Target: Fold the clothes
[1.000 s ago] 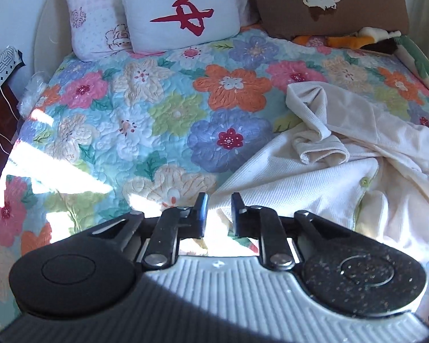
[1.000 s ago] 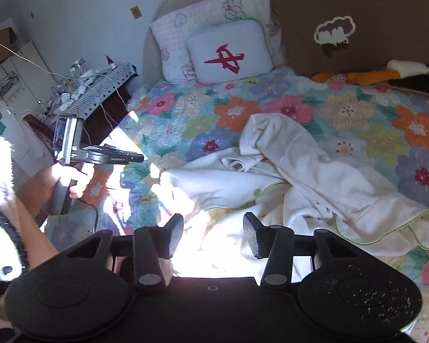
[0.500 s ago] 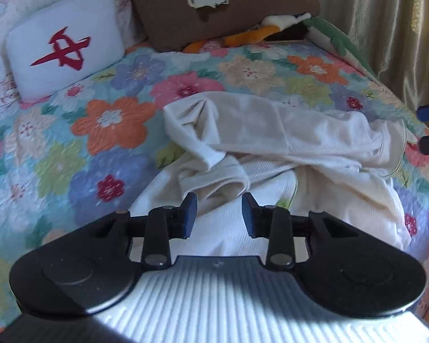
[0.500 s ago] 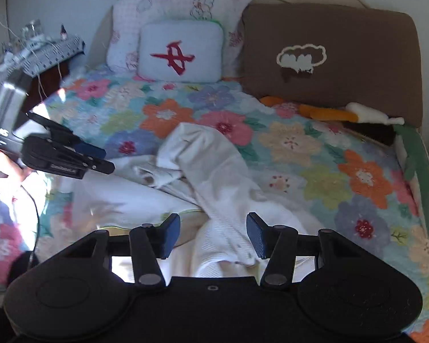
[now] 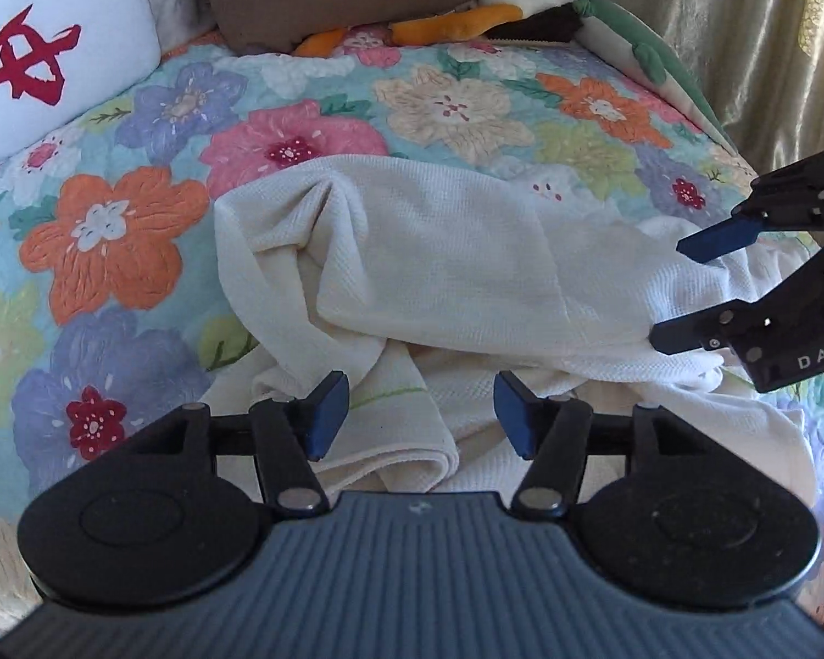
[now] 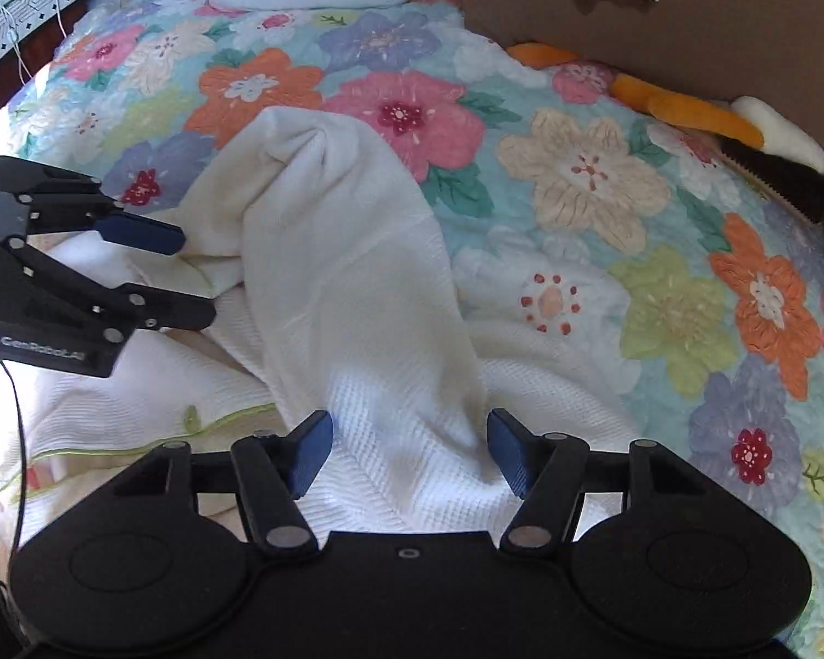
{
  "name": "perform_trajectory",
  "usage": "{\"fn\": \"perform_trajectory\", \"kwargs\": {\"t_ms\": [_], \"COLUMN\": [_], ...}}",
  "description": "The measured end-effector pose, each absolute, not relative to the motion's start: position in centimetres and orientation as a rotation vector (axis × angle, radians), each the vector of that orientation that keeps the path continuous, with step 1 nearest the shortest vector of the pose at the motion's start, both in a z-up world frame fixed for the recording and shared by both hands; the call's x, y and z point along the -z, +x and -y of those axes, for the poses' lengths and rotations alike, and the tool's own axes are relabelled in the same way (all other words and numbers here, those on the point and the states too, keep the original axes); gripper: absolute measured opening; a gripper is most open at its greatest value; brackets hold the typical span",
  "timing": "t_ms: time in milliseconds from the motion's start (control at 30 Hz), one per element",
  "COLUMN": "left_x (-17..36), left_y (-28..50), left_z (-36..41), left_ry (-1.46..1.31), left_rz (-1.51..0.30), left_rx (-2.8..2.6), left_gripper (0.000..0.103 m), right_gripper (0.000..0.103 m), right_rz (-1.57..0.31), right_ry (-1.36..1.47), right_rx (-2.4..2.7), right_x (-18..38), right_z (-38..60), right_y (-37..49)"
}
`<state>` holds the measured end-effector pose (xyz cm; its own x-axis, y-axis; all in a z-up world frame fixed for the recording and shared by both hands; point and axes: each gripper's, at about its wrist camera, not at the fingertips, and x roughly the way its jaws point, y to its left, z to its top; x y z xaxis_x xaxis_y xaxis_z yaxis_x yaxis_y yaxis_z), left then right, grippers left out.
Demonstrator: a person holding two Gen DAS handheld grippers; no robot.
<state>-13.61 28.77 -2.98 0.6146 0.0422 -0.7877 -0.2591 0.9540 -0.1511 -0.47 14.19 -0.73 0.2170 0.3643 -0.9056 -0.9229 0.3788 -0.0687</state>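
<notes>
Left wrist view shows the crumpled cream waffle-knit garment point(image 5: 439, 269) lying on the flower-patterned quilt point(image 5: 115, 241). The left gripper point(image 5: 420, 417) has just been opening; its jaws stand wide over a folded edge, not pressing. The right gripper point(image 6: 409, 447) has also been opening, wide astride a cloth ridge.

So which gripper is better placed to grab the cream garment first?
Probably the right gripper: its open jaws already straddle a raised fold of the cream garment. The left gripper is open too, over flatter cloth.
</notes>
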Motion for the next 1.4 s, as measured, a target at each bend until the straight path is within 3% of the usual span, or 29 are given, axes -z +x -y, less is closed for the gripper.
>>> {"fn": "perform_trajectory", "kwargs": {"t_ms": [133,200,233,300,367,400,533,867,967,1100,1267,1400], "left_x": [4.7,5.4,5.7,6.0,5.7,5.5,3.9,-2.4,-2.6,-0.8,2.2,2.5], "left_y": [-12.4,-11.9,-11.7,-11.1,-10.8,-10.4,-9.7,-5.5,-4.5,-4.8,-5.8,-7.9], "left_z": [-29.1,-29.1,-29.2,-29.8,-30.4,-30.6,-31.4,-30.6,-30.7,-29.9,-30.3,-31.7], "left_ry": [-0.227,-0.213,-0.211,-0.252,-0.294,-0.292,-0.313,-0.263,-0.341,-0.315,-0.326,-0.383], "left_rz": [-0.923,-0.929,-0.935,-0.964,-0.947,-0.954,-0.903,-0.637,-0.681,-0.731,-0.877,-0.86], "left_rx": [-0.273,-0.276,-0.278,-0.291,-0.295,-0.294,-0.32,-0.346,-0.375,-0.352,-0.371,-0.367], "left_gripper": [0.066,0.07,0.07,0.067,0.041,0.017,0.009,0.01,0.017,0.05,0.054,0.054], "right_gripper": [0.067,0.046,0.025,0.017,0.013,0.012,0.008,0.008,0.008,0.008,0.007,0.007], "right_rz": [-0.966,-0.951,-0.929,-0.885,-0.83,-0.81,-0.737,-0.57,-0.582,-0.627,-0.606,-0.535], "right_ry": [-0.647,-0.609,-0.611,-0.613,-0.592,-0.564,-0.493,-0.291,-0.251,-0.272,-0.272,-0.258], "right_rx": [-1.073,-1.14,-1.162,-1.203,-1.198,-1.192,-1.171,-1.052,-1.005,-0.941,-0.935,-0.882], "right_x": [2.5,3.0,2.8,2.5,1.8,1.4,-0.2,-3.0,-2.8,-1.0,-0.4,-0.9], "right_z": [-13.1,-12.6,-12.6,-12.7,-12.7,-12.5,-11.8,-10.1,-8.8,-8.0,-7.6,-7.4], "right_y": [0.4,0.7,0.6,0.3,0.5,0.8,1.9,6.4,8.2,9.7,10.3,10.0]}}
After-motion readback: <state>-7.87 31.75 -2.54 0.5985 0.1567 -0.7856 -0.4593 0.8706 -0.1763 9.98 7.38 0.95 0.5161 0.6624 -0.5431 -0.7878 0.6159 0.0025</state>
